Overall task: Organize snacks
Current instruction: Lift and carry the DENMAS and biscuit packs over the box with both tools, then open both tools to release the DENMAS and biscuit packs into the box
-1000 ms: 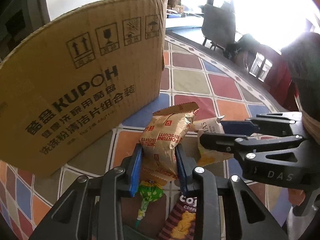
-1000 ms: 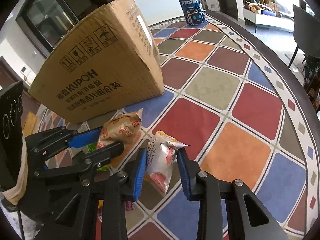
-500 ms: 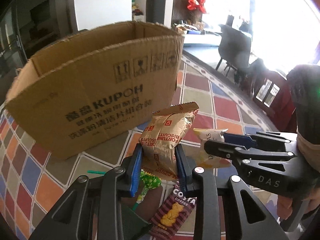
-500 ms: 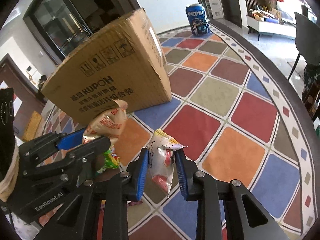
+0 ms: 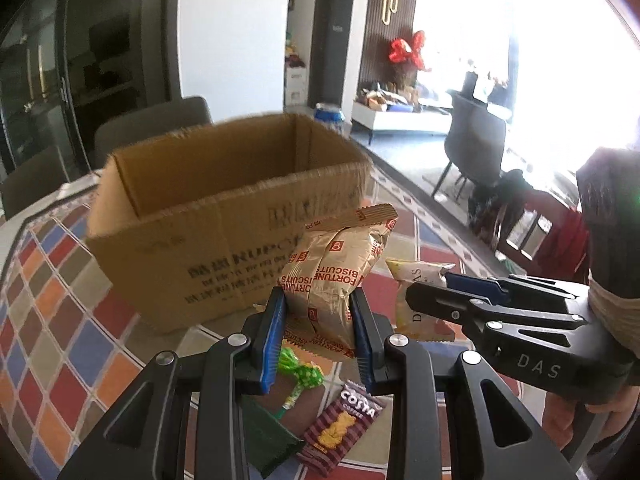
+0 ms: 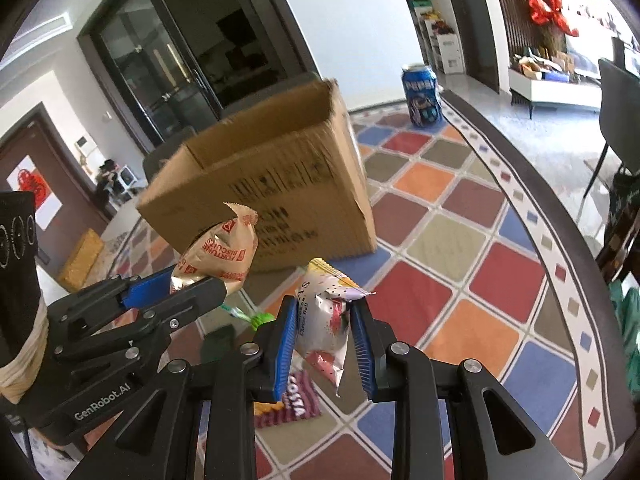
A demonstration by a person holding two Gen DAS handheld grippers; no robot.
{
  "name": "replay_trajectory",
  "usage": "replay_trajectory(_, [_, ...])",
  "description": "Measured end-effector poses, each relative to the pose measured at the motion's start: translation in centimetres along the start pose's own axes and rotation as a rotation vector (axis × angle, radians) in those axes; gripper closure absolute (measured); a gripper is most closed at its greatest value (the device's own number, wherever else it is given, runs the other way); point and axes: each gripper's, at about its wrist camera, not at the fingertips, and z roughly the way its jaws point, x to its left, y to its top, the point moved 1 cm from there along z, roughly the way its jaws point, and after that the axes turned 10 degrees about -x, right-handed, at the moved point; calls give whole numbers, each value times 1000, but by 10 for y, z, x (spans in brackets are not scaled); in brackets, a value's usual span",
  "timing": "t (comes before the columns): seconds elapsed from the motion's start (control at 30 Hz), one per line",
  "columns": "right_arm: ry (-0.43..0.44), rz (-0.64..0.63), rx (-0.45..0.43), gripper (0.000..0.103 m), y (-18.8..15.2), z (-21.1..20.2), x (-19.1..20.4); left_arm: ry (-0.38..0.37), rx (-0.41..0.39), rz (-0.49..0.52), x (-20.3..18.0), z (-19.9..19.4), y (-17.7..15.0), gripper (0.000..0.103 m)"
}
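Left wrist view: a tan Fortune Biscuits packet is clamped between the blue pads of the left gripper, held up off the desk in front of the open cardboard box. To its right, the right gripper grips a white Cheese Ball packet, also lifted clear. In the right wrist view that same packet sits pinched between the right gripper's pads, with the left gripper and its biscuit packet just to the left. Below both, on the colourful checked desk, lie a Costa Coffee biscuit packet, a green-wrapped sweet and a dark green packet. A Pepsi can stands beyond the box, well apart from it
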Motion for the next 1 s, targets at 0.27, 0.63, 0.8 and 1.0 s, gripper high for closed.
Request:
replay_trajectory(0.27, [45, -30, -85, 74, 29, -12, 20, 48, -99, -5, 14, -31, 31, 71])
replay_trajectory(0.63, [99, -77, -182, 74, 71, -18, 49, 118, -180, -47, 40, -51, 65, 72])
replay_trajectory(0.8, [113, -94, -204, 74, 89, -12, 58, 143, -195, -60, 52, -50, 73, 72])
replay_trajectory(1.0, [115, -126, -227, 74, 106, -6, 67, 162, -193, -74, 68, -42, 83, 72])
